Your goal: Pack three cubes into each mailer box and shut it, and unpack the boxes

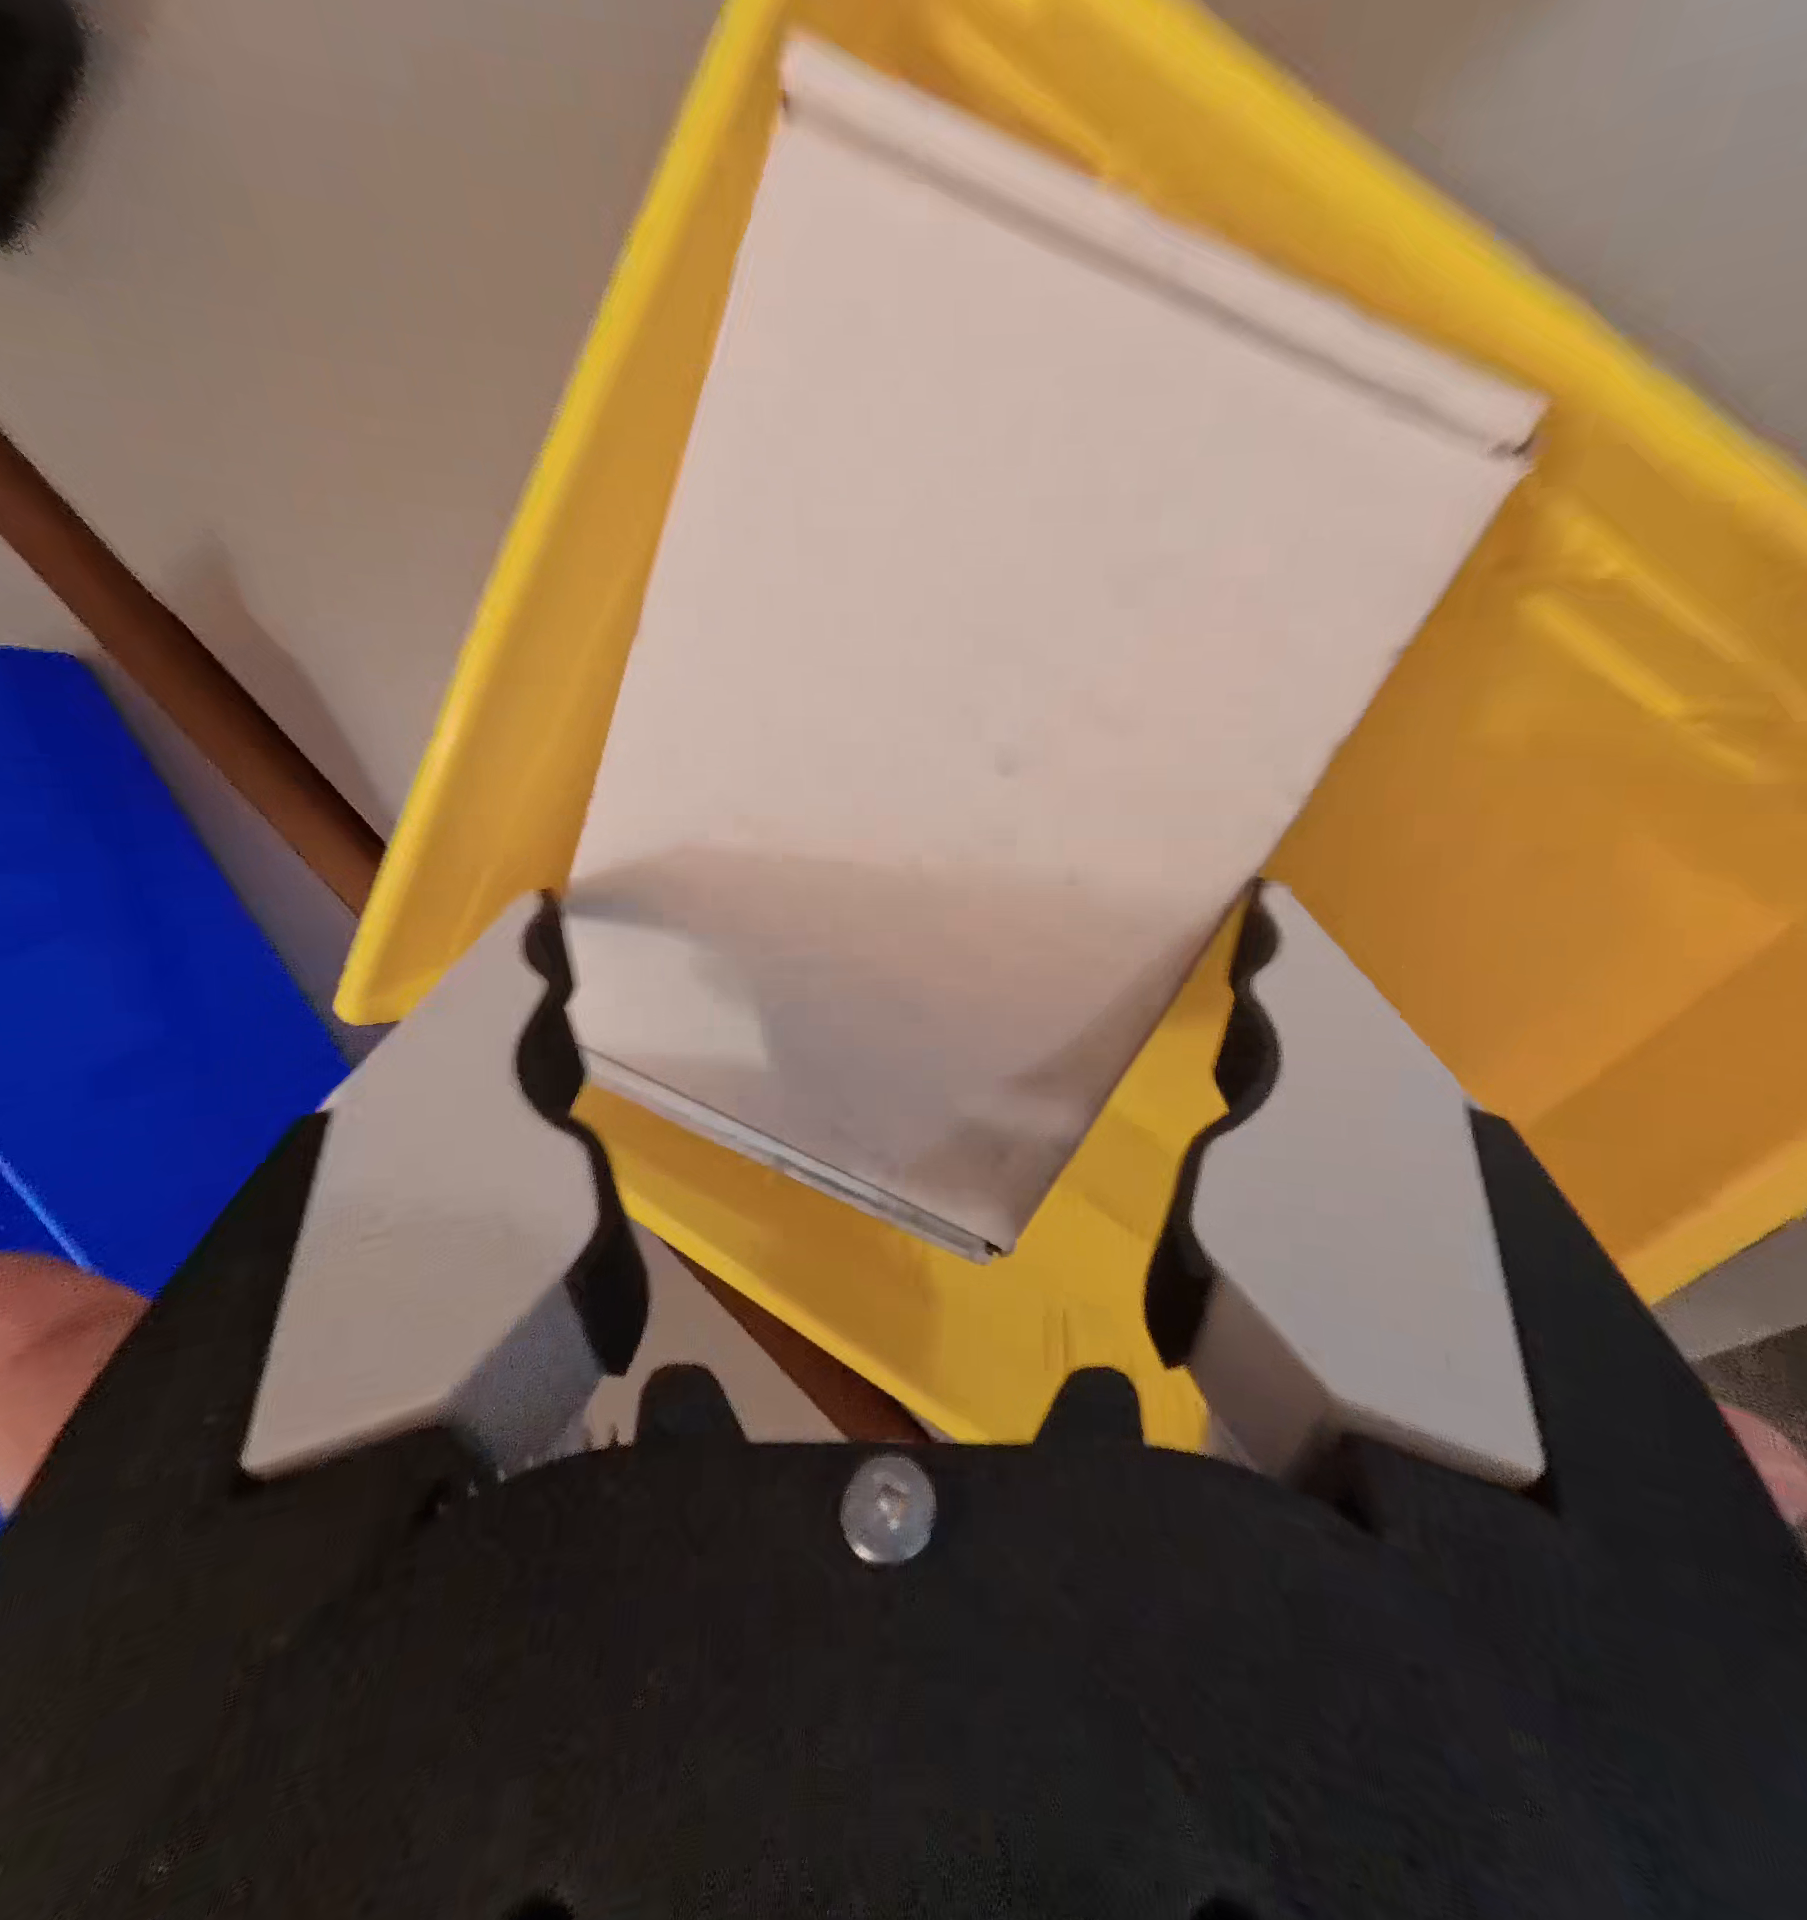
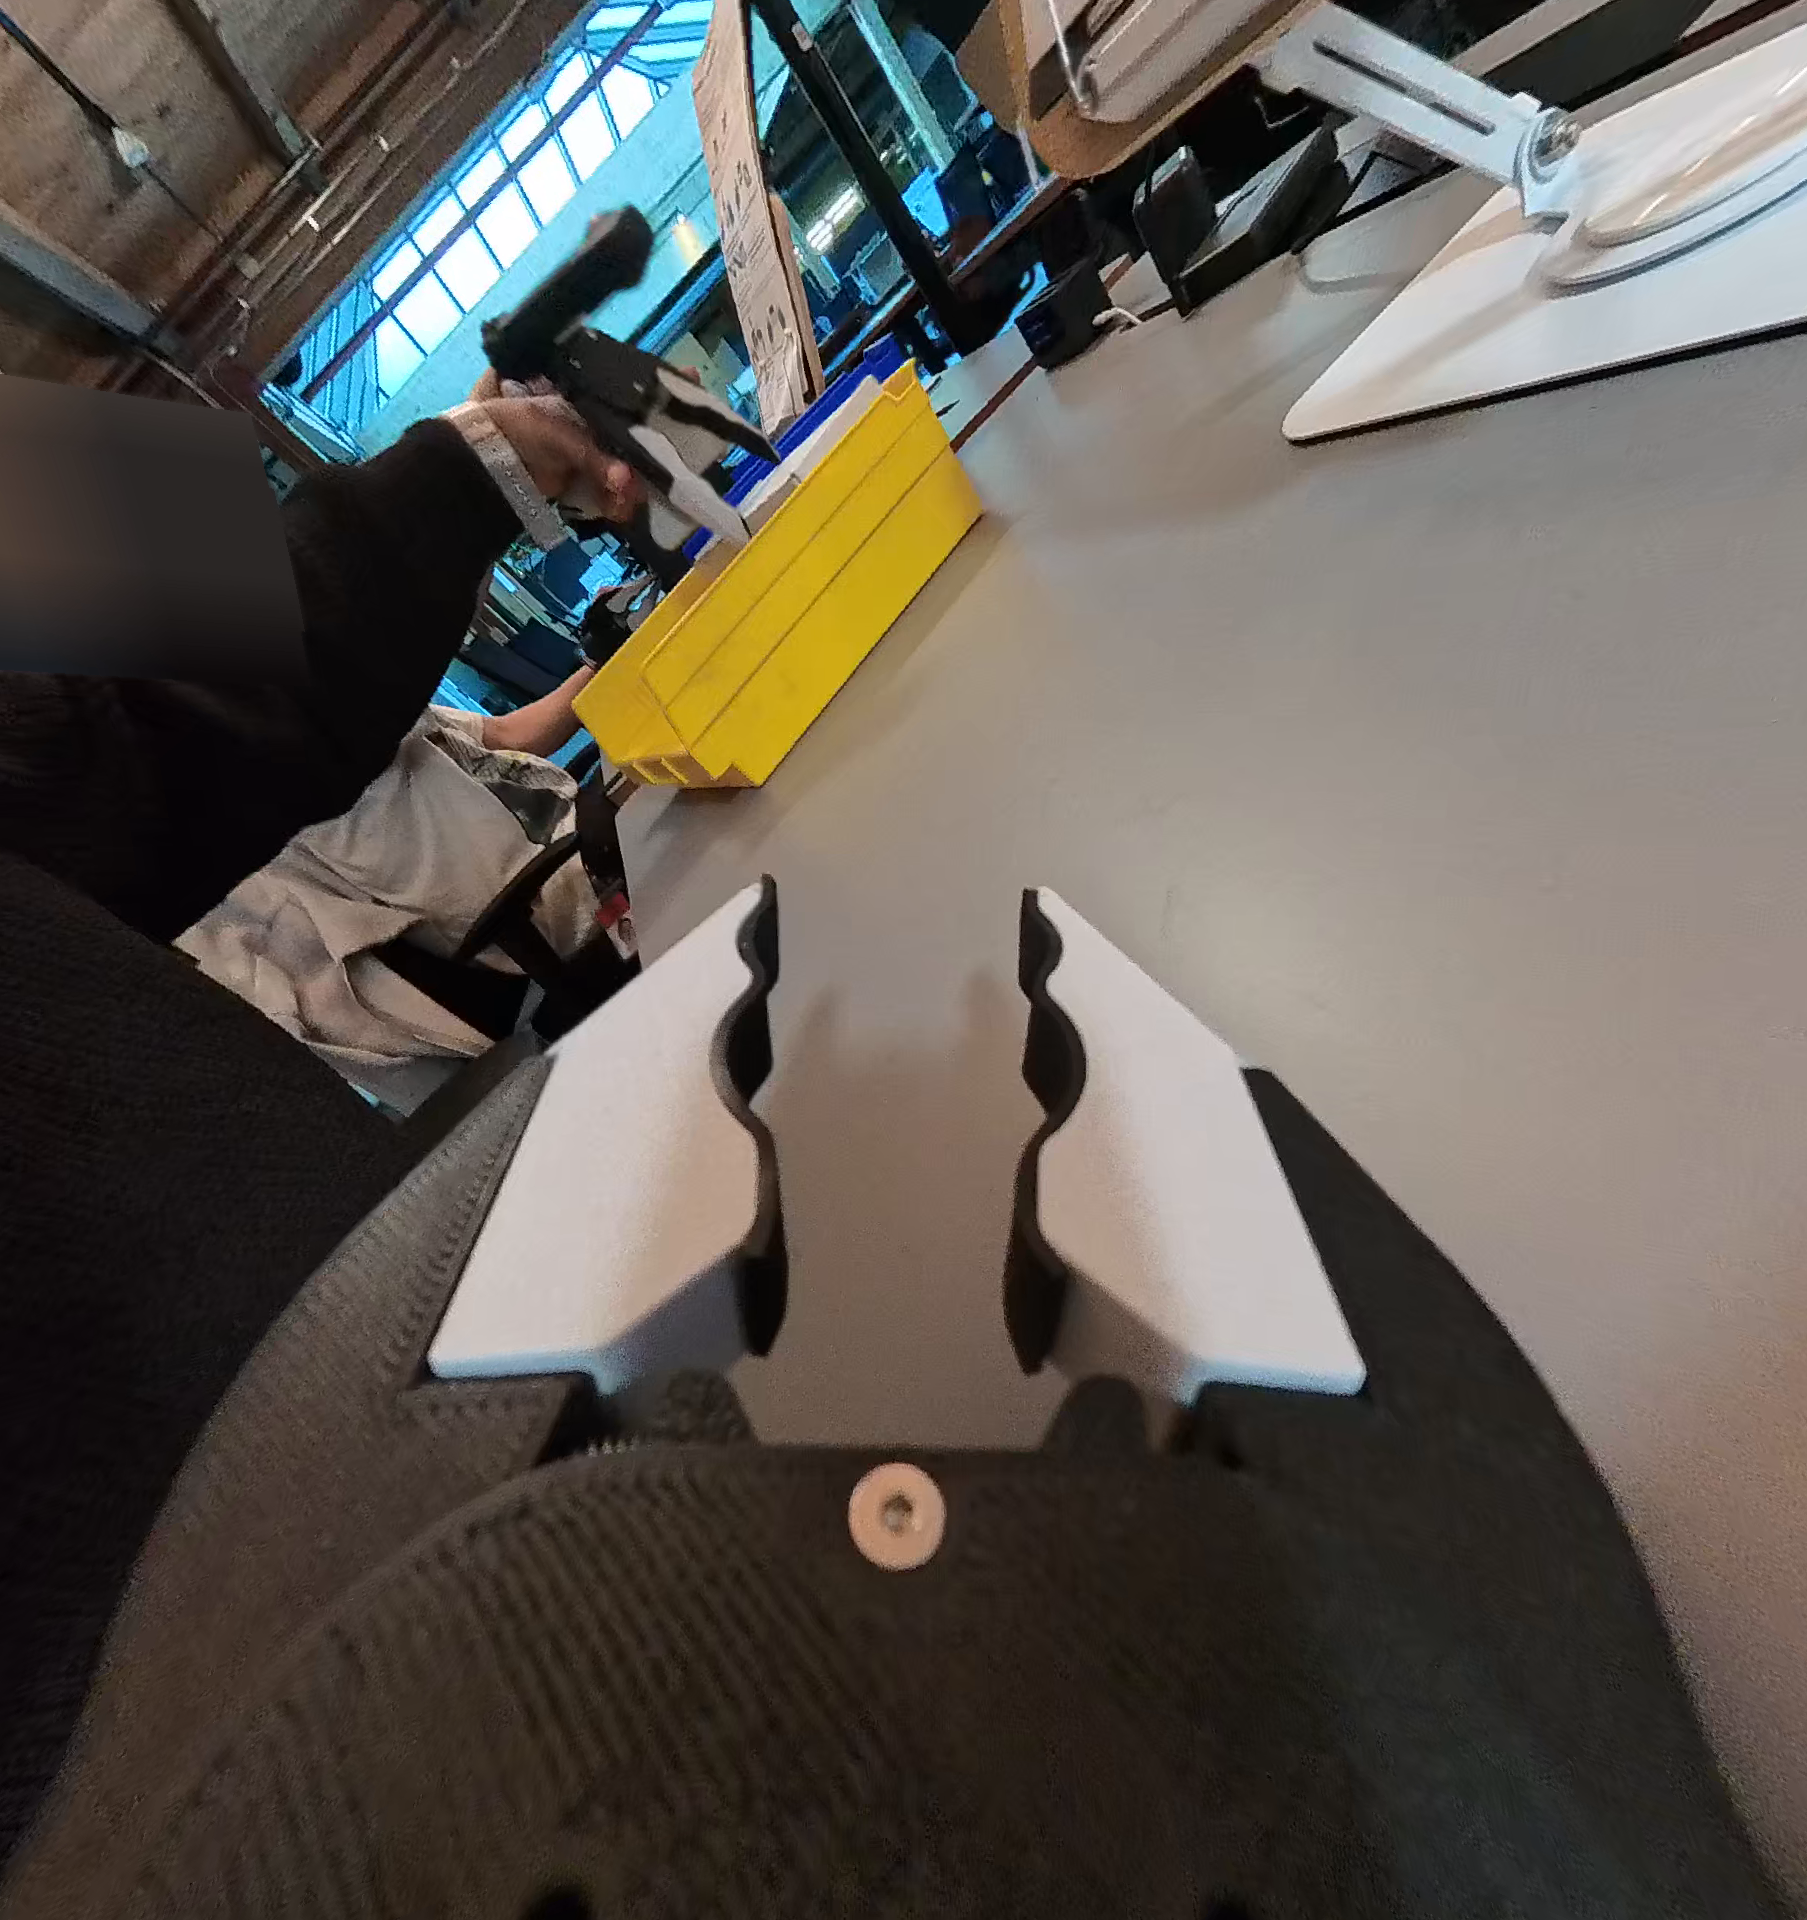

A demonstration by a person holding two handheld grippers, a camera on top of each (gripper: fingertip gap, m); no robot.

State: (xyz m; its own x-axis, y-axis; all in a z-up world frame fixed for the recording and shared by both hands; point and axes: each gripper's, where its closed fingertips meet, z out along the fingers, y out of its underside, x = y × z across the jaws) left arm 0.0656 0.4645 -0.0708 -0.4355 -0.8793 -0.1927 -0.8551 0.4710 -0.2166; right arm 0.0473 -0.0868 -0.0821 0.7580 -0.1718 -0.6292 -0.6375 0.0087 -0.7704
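Note:
A white closed mailer box (image 1: 982,644) sits tilted in the yellow bin (image 1: 1564,831). My left gripper (image 1: 901,899) straddles the box's near end with its jaws spread wide. The left pad lies on one long side and the right fingertip meets the other, so it grips the box. No cubes show. In the right wrist view the left gripper (image 2: 759,494) hangs over the yellow bin (image 2: 805,613) with the white box (image 2: 779,480) peeking above the rim. My right gripper (image 2: 899,904) is open and empty, low over the grey table (image 2: 1398,831).
A blue bin (image 1: 99,935) stands left of the yellow one, and shows behind it in the right wrist view (image 2: 878,366). A white monitor base (image 2: 1605,301) and arm stand at the far right. A seated person (image 2: 390,883) is past the table's left edge.

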